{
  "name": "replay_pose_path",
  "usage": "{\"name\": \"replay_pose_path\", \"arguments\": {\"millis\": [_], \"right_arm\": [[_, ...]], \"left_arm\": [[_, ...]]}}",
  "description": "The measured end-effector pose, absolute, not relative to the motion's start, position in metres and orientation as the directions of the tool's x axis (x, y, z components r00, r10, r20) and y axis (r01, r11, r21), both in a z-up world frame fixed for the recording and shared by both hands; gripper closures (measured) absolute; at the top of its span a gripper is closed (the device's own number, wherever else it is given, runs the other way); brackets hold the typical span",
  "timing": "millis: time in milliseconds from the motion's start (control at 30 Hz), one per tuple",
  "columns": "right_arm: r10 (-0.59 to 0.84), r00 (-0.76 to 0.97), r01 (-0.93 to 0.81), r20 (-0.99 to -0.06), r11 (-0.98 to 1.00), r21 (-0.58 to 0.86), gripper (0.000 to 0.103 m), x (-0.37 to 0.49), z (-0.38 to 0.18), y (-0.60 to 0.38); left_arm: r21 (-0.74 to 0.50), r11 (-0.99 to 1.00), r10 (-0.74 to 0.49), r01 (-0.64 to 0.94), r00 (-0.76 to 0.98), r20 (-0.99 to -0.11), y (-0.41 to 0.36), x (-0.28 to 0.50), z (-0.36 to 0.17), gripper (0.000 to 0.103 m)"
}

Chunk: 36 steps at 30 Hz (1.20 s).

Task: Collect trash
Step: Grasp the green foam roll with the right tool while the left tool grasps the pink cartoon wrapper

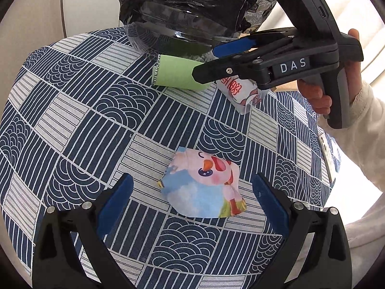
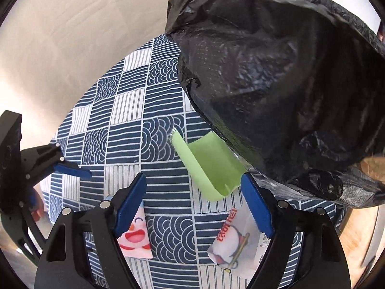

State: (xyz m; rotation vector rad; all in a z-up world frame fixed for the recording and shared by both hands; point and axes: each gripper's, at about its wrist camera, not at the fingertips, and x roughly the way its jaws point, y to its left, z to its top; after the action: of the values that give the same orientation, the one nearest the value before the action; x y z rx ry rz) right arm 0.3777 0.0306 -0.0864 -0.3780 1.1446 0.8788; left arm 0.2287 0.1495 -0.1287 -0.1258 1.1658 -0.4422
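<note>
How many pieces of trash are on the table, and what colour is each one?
Green folded wrapper: 1
Pink and blue cartoon wrapper: 1
White wrapper with red lettering: 1
Total: 3 pieces, all lying on the blue and white patterned tablecloth, none yet in the black plastic trash bag.

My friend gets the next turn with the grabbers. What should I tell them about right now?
Left tool: open, low over the cartoon wrapper, which lies between its fingers, not gripped.
Right tool: open, empty, pointed at the green wrapper; the white wrapper with red writing lies just under it.
All three lie loose on the patterned tablecloth. The green one is beside the bin with the black bag.
Done: no trash visibly collected yet.
Left: grip each piece and drop it in the bag.
</note>
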Motion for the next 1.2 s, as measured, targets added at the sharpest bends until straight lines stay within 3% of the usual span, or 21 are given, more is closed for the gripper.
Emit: {"name": "replay_pose_path", "arguments": {"millis": [100,300,400,500,533,633,1000,1200], "right_arm": [[0.379,0.141,-0.790,-0.915,0.600,0.127,0.035,0.373,-0.089,0.039],[0.330,0.127,-0.829,-0.936,0.554,0.083,0.038,0.361,-0.100,0.052],[0.300,0.112,-0.834,-0.947,0.546,0.075,0.050,0.361,-0.110,0.057],[0.266,0.110,-0.835,-0.958,0.547,0.057,0.068,0.361,-0.121,0.062],[0.258,0.116,-0.839,-0.959,0.542,0.044,0.085,0.359,-0.123,0.062],[0.244,0.077,-0.853,-0.967,0.518,0.063,0.095,0.355,-0.130,0.065],[0.414,0.056,-0.822,-0.909,0.536,0.193,0.099,0.337,-0.074,0.034],[0.448,0.104,-0.799,-0.888,0.569,0.194,0.099,0.322,-0.048,0.008]], "left_arm": [[-0.326,0.909,-0.398,0.259,0.313,-0.863,0.149,0.227,-0.135,0.006],[-0.340,0.909,-0.404,0.239,0.315,-0.859,0.153,0.221,-0.142,0.006],[-0.335,0.913,-0.396,0.232,0.317,-0.862,0.154,0.219,-0.144,0.006],[-0.336,0.915,-0.394,0.224,0.317,-0.862,0.157,0.216,-0.145,0.006],[-0.335,0.916,-0.392,0.221,0.317,-0.864,0.157,0.214,-0.146,0.006],[-0.334,0.917,-0.389,0.216,0.310,-0.867,0.158,0.212,-0.148,0.006],[-0.378,0.888,-0.443,0.262,0.268,-0.855,0.143,0.210,-0.148,0.006],[-0.370,0.875,-0.446,0.311,0.226,-0.866,0.122,0.215,-0.152,0.006]]}}
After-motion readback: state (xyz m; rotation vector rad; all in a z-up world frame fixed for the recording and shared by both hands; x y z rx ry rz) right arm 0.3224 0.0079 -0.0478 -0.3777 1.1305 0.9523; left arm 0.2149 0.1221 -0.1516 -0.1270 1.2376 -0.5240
